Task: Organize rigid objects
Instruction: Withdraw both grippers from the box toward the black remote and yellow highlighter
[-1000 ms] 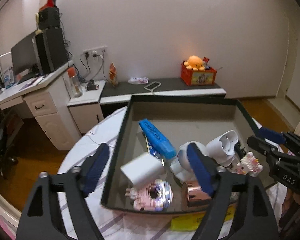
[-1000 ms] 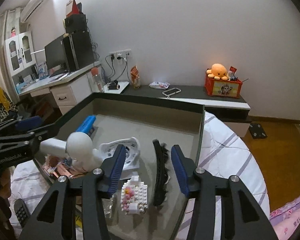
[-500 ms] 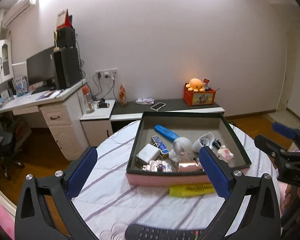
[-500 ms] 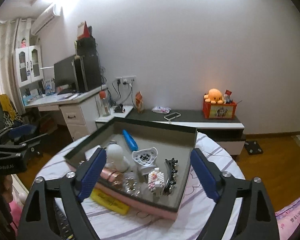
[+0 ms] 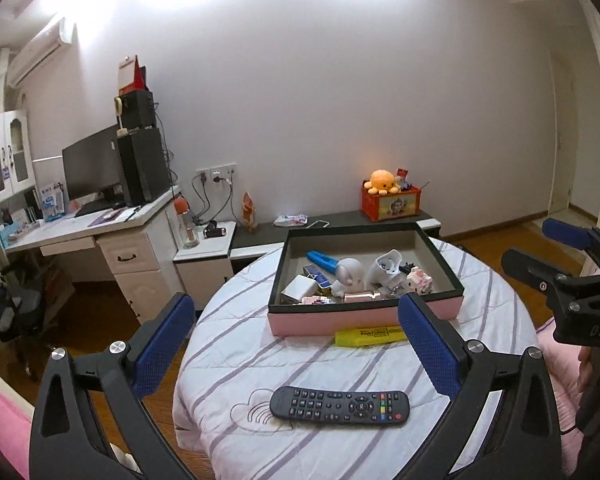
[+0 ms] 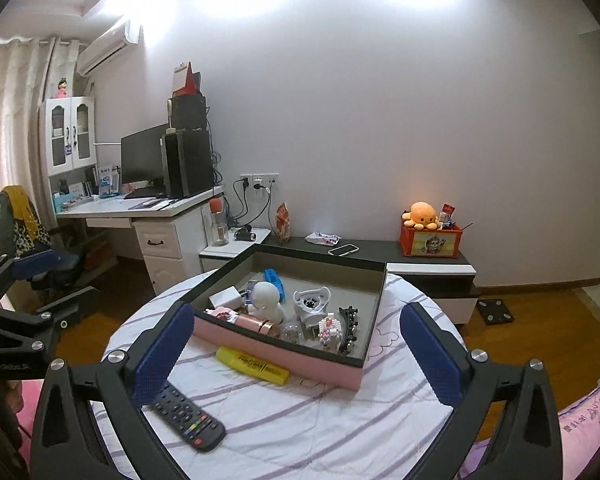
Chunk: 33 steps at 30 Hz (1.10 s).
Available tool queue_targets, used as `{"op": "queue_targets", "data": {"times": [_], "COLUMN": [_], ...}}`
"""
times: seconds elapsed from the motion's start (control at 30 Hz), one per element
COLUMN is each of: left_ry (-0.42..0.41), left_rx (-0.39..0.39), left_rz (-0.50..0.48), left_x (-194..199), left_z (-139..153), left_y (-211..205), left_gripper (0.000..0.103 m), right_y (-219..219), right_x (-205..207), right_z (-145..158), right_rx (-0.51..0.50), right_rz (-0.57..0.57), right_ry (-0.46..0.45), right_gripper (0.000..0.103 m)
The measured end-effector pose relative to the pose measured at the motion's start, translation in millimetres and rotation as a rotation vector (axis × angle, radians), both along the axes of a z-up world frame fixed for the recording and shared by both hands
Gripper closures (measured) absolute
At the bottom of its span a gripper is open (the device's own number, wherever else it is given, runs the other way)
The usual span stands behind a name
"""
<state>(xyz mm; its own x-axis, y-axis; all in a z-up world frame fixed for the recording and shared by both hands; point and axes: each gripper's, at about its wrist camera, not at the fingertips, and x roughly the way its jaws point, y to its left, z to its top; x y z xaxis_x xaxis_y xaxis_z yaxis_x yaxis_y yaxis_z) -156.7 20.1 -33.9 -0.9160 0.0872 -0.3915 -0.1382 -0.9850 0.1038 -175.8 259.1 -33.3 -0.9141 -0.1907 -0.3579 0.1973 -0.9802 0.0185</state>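
A pink box with a dark rim (image 5: pixel 364 316) (image 6: pixel 276 350) stands on a round table and holds several small things: a blue case (image 5: pixel 322 260), a white figure (image 6: pixel 266 298), a white charger (image 5: pixel 299 286) and a brick toy (image 6: pixel 328 328). A yellow highlighter (image 5: pixel 370 336) (image 6: pixel 252 365) lies on the cloth just in front of the box. A black remote (image 5: pixel 340 407) (image 6: pixel 184 420) lies nearer. My left gripper (image 5: pixel 296 350) is open and empty, well back from the box. My right gripper (image 6: pixel 296 354) is open and empty too.
The table wears a white cloth with purple stripes (image 5: pixel 260 360). A white desk with a monitor (image 5: pixel 100 236) stands at the left. A low dark shelf with an orange toy box (image 6: pixel 430 240) runs along the back wall. Pink bedding (image 5: pixel 556 360) lies at the right.
Both grippers have pulled up and back from just over the box. Their jaws have opened wider. The highlighter and remote have come into view.
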Motion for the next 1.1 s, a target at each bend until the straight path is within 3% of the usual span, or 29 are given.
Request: {"op": "queue_targets", "data": {"times": [0.5, 0.73, 0.9, 1.1], "left_ry": [-0.013, -0.154, -0.296, -0.41], "left_rx": [-0.042, -0.051, 0.01, 0.038], "left_rz": [-0.008, -0.021, -0.003, 0.016], "left_x": [24.2, 9.3, -10.8, -31.5], "left_z": [-4.9, -48.4, -86.3, -125.8], "left_y": [8.0, 16.6, 36.8, 66.7], "left_gripper": [0.0, 0.0, 0.0, 0.0], "right_y": [-2.9, 9.3, 23.2, 37.5], "right_x": [36.4, 30.5, 13.8, 0.1], "right_z": [2.7, -18.5, -44.0, -67.2], "right_rx": [0.028, 0.03, 0.013, 0.0], "right_rz": [0.014, -0.004, -0.037, -0.041], "right_ry": [-0.001, -0.068, -0.147, -0.21], "right_gripper": [0.0, 0.0, 0.0, 0.0]}}
